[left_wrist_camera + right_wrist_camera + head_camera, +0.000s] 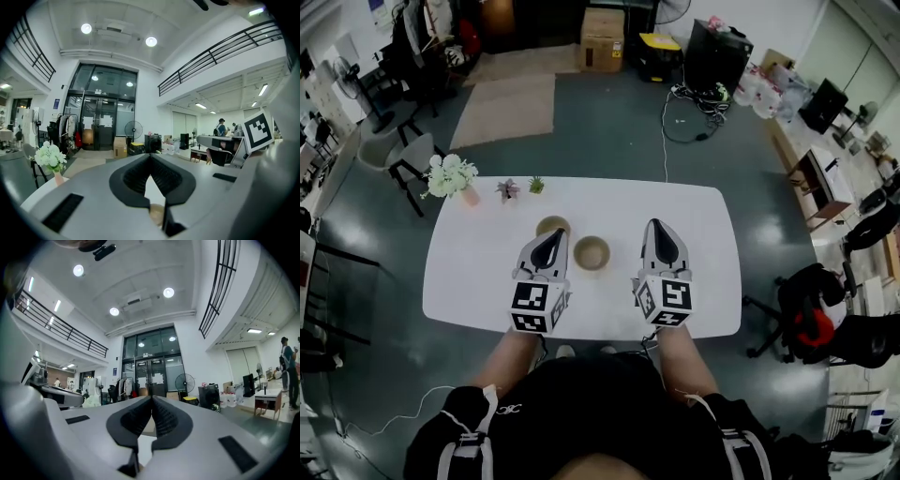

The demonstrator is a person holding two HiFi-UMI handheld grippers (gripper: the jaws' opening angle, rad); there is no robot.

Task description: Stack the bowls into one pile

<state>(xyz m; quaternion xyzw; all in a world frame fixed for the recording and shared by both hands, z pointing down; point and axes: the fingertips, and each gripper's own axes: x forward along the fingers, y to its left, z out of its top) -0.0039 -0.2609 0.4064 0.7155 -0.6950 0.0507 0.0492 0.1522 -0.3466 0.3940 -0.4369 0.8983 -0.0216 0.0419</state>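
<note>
Head cam's up high over the white table (703, 244), staring steeply down from its near edge. Both gripper cams sit low above that table, facing level past its far side, and both catch the glass doors (101, 125) and fan (133, 129).

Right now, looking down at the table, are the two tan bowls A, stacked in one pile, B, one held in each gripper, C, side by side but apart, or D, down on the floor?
C: in the head view the near bowl sits on the white table between the two grippers, and the far bowl lies separately, just past the tip of the left gripper.
</note>
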